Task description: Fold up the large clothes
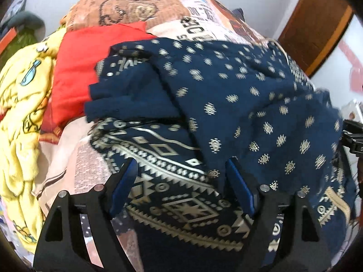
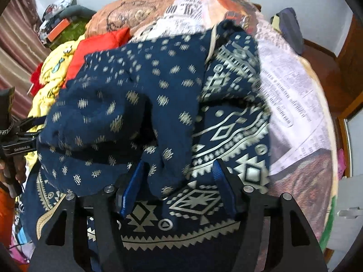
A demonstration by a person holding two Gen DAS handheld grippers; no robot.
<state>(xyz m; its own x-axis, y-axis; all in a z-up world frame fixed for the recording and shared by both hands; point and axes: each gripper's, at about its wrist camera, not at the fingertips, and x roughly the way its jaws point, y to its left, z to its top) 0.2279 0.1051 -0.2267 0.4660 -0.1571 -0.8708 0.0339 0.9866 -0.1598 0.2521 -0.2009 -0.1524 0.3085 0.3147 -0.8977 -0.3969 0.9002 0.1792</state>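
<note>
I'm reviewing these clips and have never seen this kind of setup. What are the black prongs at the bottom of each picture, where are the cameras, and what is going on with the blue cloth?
There is no robot here: a person holds a two-finger tool in each hand, with a fisheye camera on each looking along its fingers. One picture is from the left tool, the other from the right tool. Both hang over a navy patterned garment, partly folded, lying on a bed with a printed bedspread. Beside it lie a red cloth and a yellow printed cloth. Both tools stand open; neither pinches the fabric.
</note>
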